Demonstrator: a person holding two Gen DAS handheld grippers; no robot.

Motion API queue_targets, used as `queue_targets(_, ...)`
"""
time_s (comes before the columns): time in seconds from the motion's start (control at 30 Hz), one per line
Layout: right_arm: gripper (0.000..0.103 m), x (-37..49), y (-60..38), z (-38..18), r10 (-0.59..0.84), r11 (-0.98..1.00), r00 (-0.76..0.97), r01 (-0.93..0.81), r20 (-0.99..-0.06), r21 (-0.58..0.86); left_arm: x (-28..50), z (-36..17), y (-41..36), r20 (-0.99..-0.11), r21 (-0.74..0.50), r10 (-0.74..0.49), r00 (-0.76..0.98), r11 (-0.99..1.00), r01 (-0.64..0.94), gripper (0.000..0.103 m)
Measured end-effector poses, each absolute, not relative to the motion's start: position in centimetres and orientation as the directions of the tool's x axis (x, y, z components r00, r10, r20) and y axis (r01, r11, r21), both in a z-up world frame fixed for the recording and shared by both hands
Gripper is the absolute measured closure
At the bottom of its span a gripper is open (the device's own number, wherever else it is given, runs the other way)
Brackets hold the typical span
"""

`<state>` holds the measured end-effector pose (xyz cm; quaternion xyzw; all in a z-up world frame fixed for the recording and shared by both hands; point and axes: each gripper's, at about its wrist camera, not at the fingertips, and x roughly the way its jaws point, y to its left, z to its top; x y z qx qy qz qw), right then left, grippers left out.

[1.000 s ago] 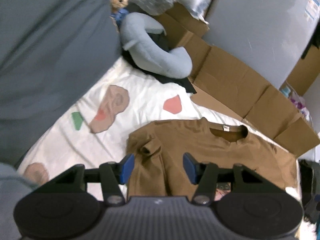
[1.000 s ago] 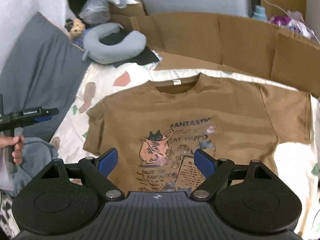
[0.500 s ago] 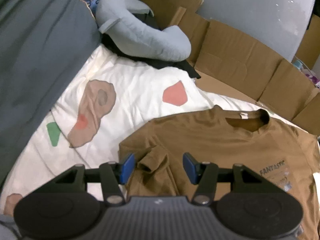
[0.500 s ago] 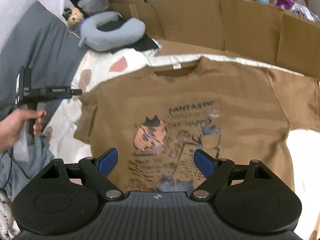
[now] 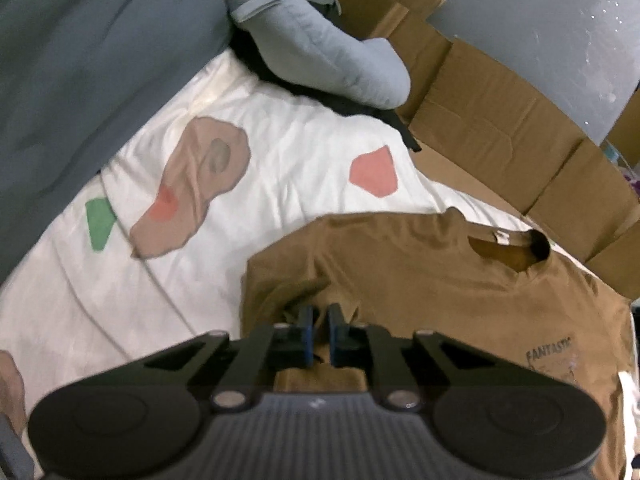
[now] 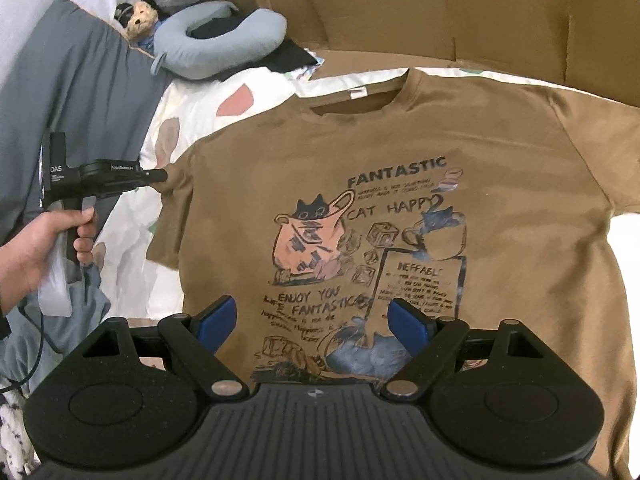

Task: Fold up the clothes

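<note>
A brown T-shirt (image 6: 400,184) with a cat print lies on a white sheet (image 5: 280,152) patterned with pink, tan and green patches.

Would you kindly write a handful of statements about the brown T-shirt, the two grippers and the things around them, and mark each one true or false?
1. The left gripper has its jaws closed on the sleeve of the brown T-shirt. True.
2. The right gripper is clamped on the shirt's hem. False: its jaws stand wide open above the print, holding nothing.
3. The shirt lies print side up. True.
4. The shirt is already folded in half. False: it is spread flat, both sleeves out.
5. A grey neck pillow lies beyond the shirt's collar, near the cardboard. True.
</note>
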<state>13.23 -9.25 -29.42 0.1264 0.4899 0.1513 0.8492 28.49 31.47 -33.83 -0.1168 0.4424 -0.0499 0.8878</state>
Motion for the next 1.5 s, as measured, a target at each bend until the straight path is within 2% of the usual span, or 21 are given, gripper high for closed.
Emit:
queue_targets(0.17,0.016,13.3,-8.9,-29.6,0.385,0.921,0.467,-0.145,-0.796,0.361,27.4,-33.7,32.2,-0.775,-0.243,-0.19,0.603,0.97,-0.006,0.099)
queue_targets(0.33,0.016,13.4,-8.9,-30.0,0.39,0.919,0.456,-0.141,-0.8,0.368,26.8,-32.3,34.2,-0.789,-0.186,-0.132,0.601,0.982,-0.029,0.1)
queue_targets(0.53,0.016,14.6,-9.2,-30.1,0.461,0.875,0.424,-0.073,-0.78,0.478,26.9,-29.8,37.8,-0.806,-0.13,-0.066,0.588,0.989,-0.067,0.1)
queue_targets(0.8,0.016,14.4,-9.1,-31.0,0.441,0.889,0.408,-0.078,-0.799,0.451,27.6,-28.5,40.5,-0.829,-0.055,-0.001,0.559,0.995,-0.081,0.1)
queue_targets(1.1,0.016,14.1,-8.9,-31.9,0.418,0.904,0.387,-0.084,-0.822,0.42,29.6,-29.9,41.4,-0.842,-0.006,0.054,0.536,0.994,-0.109,0.1)
queue_targets(1.5,0.016,13.4,-8.5,-32.7,0.397,0.916,0.372,-0.103,-0.839,0.387,31.9,-34.8,42.3,-0.869,0.031,0.118,0.481,0.982,-0.185,0.1)
